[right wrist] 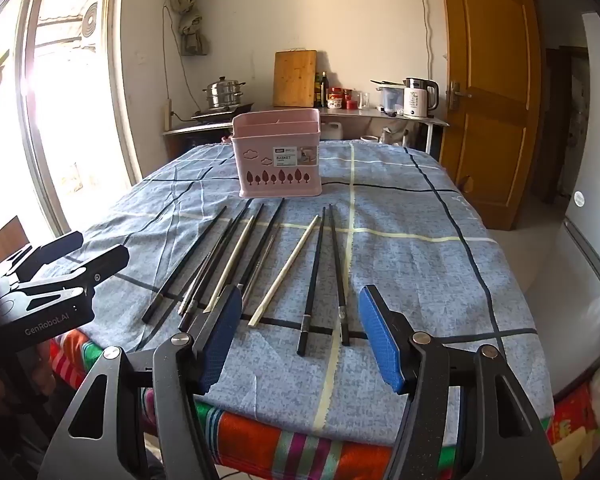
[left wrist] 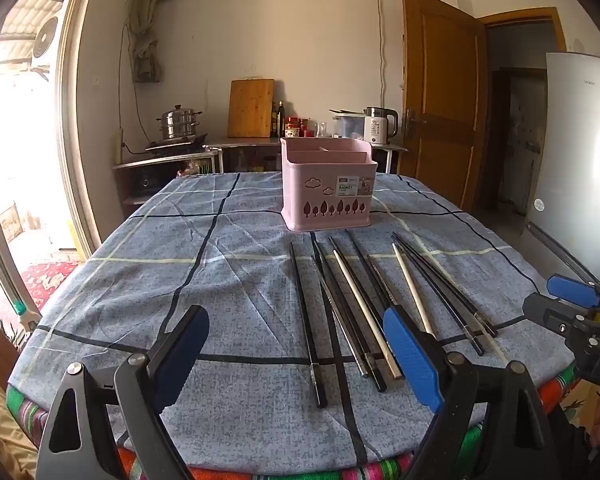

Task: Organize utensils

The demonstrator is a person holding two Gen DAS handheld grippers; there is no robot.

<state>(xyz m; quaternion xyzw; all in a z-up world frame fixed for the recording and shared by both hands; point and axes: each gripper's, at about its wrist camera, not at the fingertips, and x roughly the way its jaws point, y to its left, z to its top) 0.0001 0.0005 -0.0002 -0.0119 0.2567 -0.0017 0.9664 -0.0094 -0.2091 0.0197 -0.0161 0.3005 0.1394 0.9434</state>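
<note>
Several chopsticks, black, pale and metal, lie side by side on the blue checked tablecloth (left wrist: 228,280), pointing at a pink utensil basket (left wrist: 327,184) that stands upright behind them. The chopsticks (left wrist: 348,308) also show in the right wrist view (right wrist: 260,264), as does the basket (right wrist: 278,154). My left gripper (left wrist: 296,356) is open and empty, low over the table's near edge, above the handle ends of the left chopsticks. My right gripper (right wrist: 296,336) is open and empty, over the handle ends of two black chopsticks (right wrist: 326,276).
The table's near edge has a striped cloth (right wrist: 284,440) beneath. A counter (left wrist: 236,144) with a steamer pot, cutting board, bottles and kettle stands behind the table. A fridge (left wrist: 576,152) and a wooden door (left wrist: 440,92) are at right; a bright window is at left.
</note>
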